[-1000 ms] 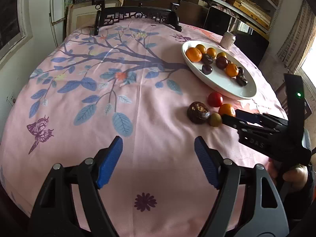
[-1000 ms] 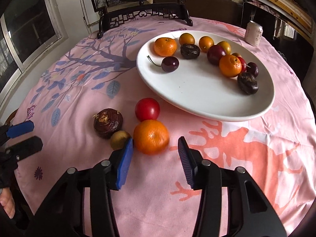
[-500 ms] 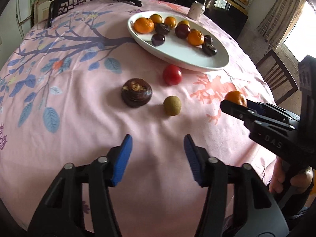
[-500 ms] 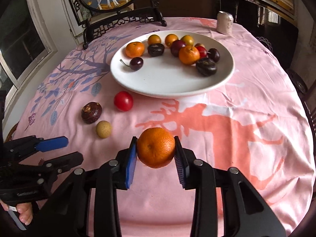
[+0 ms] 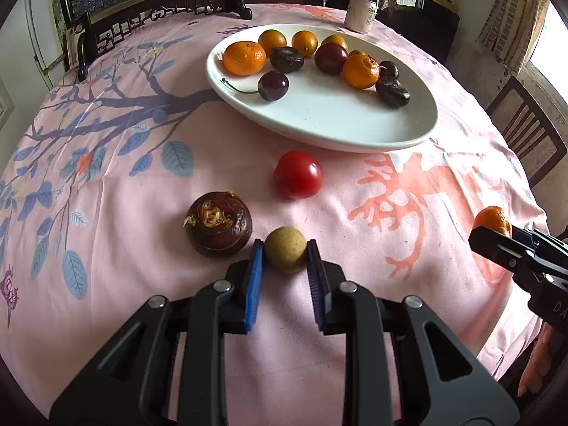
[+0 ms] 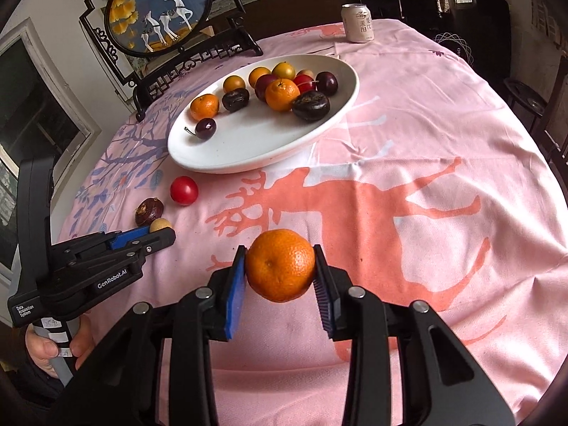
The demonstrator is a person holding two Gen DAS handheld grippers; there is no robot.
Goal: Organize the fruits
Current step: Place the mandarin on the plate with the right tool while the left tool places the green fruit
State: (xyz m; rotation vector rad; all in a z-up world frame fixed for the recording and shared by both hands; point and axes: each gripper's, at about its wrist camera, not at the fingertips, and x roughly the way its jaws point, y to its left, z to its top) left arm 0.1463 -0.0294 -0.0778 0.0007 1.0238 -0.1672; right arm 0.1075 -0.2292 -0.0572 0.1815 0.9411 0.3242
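My left gripper (image 5: 285, 252) is shut on a small tan round fruit (image 5: 285, 254) that rests on the pink tablecloth. A dark brown water chestnut (image 5: 219, 224) sits just left of it and a red tomato (image 5: 297, 175) lies beyond. My right gripper (image 6: 279, 266) is shut on a mandarin (image 6: 280, 264) and holds it above the cloth; it also shows at the right edge of the left wrist view (image 5: 491, 220). A white oval plate (image 5: 337, 120) holds several mandarins, plums, cherries and dark fruits.
A drink can (image 6: 358, 23) stands at the far side of the table. A framed round deer picture on a black stand (image 6: 159, 7) sits at the back left. A wooden chair (image 5: 529, 135) stands at the right table edge.
My left gripper moved forward and closed on the tan fruit. My right gripper lifted the mandarin higher and drew it back toward the near right edge.
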